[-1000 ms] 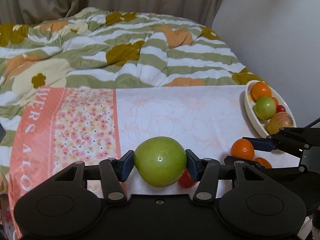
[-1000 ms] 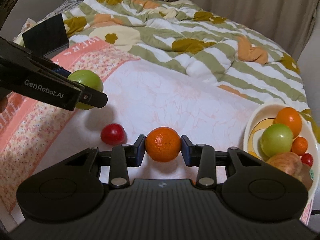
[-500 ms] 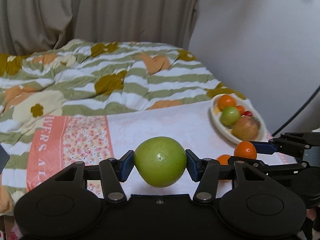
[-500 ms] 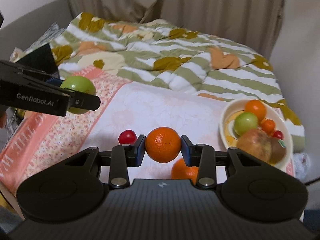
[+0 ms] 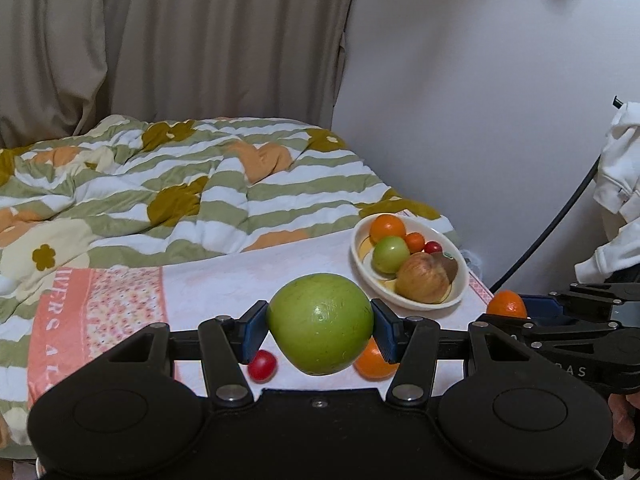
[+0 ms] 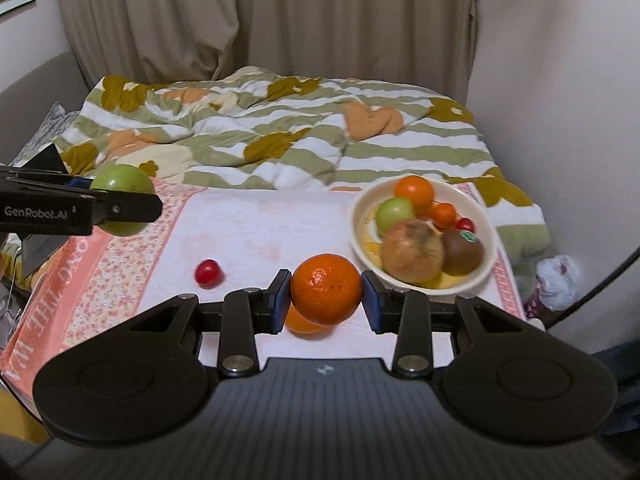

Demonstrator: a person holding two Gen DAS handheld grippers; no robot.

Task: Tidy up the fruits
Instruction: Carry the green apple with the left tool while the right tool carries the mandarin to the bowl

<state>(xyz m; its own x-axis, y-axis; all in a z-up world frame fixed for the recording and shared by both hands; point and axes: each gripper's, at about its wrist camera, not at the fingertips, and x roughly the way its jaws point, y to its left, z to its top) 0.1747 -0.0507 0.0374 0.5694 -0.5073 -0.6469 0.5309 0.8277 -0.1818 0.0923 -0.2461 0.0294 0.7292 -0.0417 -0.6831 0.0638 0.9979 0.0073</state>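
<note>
My left gripper (image 5: 320, 325) is shut on a green apple (image 5: 320, 322) and holds it above the bed; the apple also shows in the right wrist view (image 6: 120, 184). My right gripper (image 6: 325, 297) is shut on an orange (image 6: 326, 294), which also shows in the left wrist view (image 5: 506, 305). A cream oval bowl (image 6: 486, 268) at the right holds several fruits: an orange, a green apple, a red-yellow apple, a kiwi. It also shows in the left wrist view (image 5: 460, 284). A cherry tomato (image 6: 208, 273) and a second orange (image 6: 300, 323) lie on the pink cloth.
The pink and white cloth (image 6: 256, 232) covers the near part of the bed. A rumpled striped floral quilt (image 6: 280, 136) lies behind it. Curtains and a white wall (image 5: 460, 100) stand behind. A cable (image 5: 560, 216) hangs at the right.
Both grippers have risen and pulled back with their fruits still held. The bed and bowl now look farther away and lower in both views.
</note>
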